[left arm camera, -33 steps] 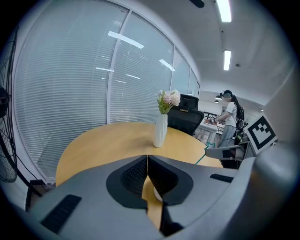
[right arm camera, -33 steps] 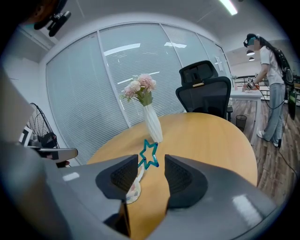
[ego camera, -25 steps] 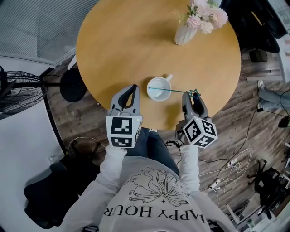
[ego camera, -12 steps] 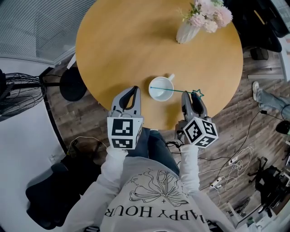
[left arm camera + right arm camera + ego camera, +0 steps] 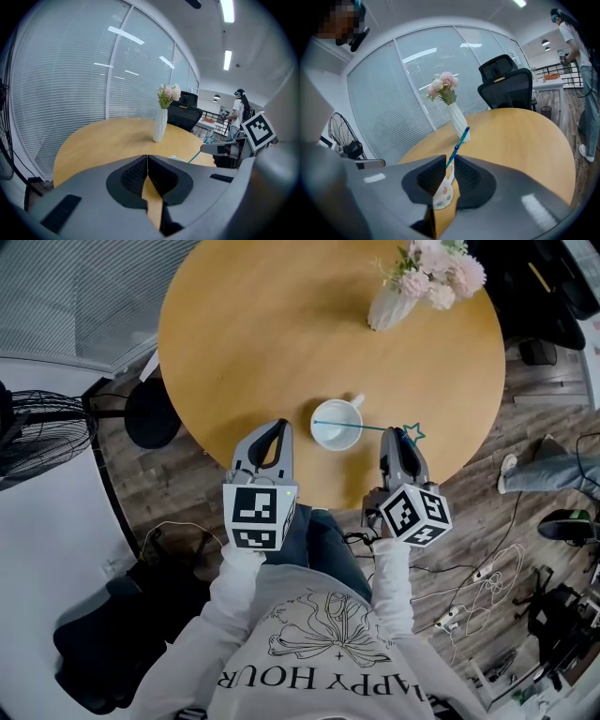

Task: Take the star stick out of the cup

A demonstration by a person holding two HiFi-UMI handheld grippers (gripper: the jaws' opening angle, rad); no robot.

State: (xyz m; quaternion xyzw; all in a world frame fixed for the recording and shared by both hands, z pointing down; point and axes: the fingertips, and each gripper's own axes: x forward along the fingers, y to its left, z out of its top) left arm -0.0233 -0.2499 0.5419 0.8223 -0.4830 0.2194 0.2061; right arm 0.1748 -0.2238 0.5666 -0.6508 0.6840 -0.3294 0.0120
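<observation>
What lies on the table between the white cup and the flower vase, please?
Nothing: the head view shows only bare tabletop between cup and vase.

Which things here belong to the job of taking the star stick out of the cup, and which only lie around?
Job: star stick; cup; right claw, jaws just closing around the stick.
Lying about: flower vase; fan; office chair; left claw, shut, empty.

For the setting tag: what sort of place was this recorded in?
Probably an office meeting area. There is a round wooden table with a black office chair behind it, tall slatted blinds along the curved wall, and ceiling strip lights overhead.
</observation>
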